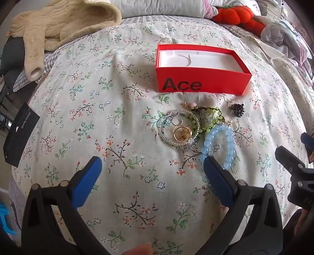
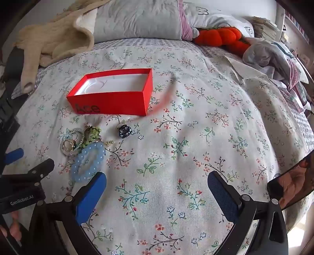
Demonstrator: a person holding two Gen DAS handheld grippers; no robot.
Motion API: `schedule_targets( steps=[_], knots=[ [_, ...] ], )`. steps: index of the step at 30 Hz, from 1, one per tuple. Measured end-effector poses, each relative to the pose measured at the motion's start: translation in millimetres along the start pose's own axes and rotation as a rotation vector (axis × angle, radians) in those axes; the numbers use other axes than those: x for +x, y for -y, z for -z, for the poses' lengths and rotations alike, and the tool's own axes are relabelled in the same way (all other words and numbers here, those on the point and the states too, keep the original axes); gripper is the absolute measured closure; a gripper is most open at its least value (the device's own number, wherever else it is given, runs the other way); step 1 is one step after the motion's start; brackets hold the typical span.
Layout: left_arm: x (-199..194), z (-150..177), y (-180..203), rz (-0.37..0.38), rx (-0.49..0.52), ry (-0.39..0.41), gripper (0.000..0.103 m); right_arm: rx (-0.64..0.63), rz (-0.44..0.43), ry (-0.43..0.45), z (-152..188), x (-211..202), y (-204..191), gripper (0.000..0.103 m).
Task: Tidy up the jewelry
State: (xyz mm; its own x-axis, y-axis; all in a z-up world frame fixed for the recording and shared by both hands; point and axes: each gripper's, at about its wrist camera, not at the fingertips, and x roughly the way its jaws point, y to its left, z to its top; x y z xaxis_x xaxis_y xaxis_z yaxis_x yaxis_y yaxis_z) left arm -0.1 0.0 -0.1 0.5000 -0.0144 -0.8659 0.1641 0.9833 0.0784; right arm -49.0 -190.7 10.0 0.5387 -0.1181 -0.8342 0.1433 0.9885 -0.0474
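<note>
1. Left wrist view shows the left gripper (image 1: 152,164) tilted down over a floral bedspread (image 1: 109,109), its blue-padded jaws spread wide with nothing between them.
2. The right-hand pad of that gripper overlaps the near edge of a light blue bead bracelet (image 1: 225,139); whether it touches the beads cannot be told.
3. The jewelry lies in a small heap on the bedspread, just in front of a red box (image 1: 200,82) marked "Ace".
4. In the heap are a gold ring (image 1: 181,133) resting inside coiled clear-bead bracelets (image 1: 166,125), and a green bead bracelet (image 1: 211,119) beside them.
5. A dark clustered ring (image 1: 237,110) sits apart from the heap, to its right, near the box's front corner.
6. The box stands open, with a white lining and no jewelry visible inside.
7. Right wrist view shows the right gripper (image 2: 157,185) also angled down, jaws released and wide, over bare bedspread well to the right of the heap.
8. Its left pad lies near the light blue bracelet's lower end.
9. Behind the box lie a beige fleece garment (image 1: 57,21) and an orange plush toy (image 1: 233,15) at the head of the bed.
10. A black tag (image 1: 20,135) lies at the bedspread's left edge.
</note>
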Motion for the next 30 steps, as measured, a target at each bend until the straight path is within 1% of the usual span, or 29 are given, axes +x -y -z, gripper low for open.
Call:
schedule_targets(
  steps=[2, 3, 5, 6, 10, 17, 30],
  knots=[
    [0.5, 0.3, 0.4, 0.007, -0.002, -0.006, 0.000, -0.002, -0.001, -0.004, 0.6, -0.4, 0.9, 0.000],
    [-1.2, -5.6, 0.4, 0.004, 0.000, -0.015, 0.000, -0.002, -0.002, -0.005, 0.6, -0.8, 1.8, 0.000],
    [-3.7, -3.6, 1.3, 0.000, -0.002, -0.005, 0.000, -0.003, 0.001, -0.012, 0.2, 0.6, 2.8, 0.000],
    [0.7, -8.0, 3.9, -0.003, -0.005, -0.018, 0.000, -0.006, 0.009, -0.009, -0.3, 0.3, 0.9, 0.000],
    [-1.8, 0.0, -2.4, 0.007, -0.014, 0.010, 0.000, -0.001, 0.008, -0.002, 0.6, 3.7, 0.7, 0.000],
    [-4.0, 2.4, -3.9, 0.011, -0.017, 0.011, 0.000, -0.008, 0.011, 0.011, 1.2, -0.1, -2.2, 0.000],
    [-5.1, 3.2, -4.2, 0.011, -0.016, 0.012, 0.000, -0.012, 0.008, 0.008, 0.7, -0.6, -3.9, 0.000]
  ],
)
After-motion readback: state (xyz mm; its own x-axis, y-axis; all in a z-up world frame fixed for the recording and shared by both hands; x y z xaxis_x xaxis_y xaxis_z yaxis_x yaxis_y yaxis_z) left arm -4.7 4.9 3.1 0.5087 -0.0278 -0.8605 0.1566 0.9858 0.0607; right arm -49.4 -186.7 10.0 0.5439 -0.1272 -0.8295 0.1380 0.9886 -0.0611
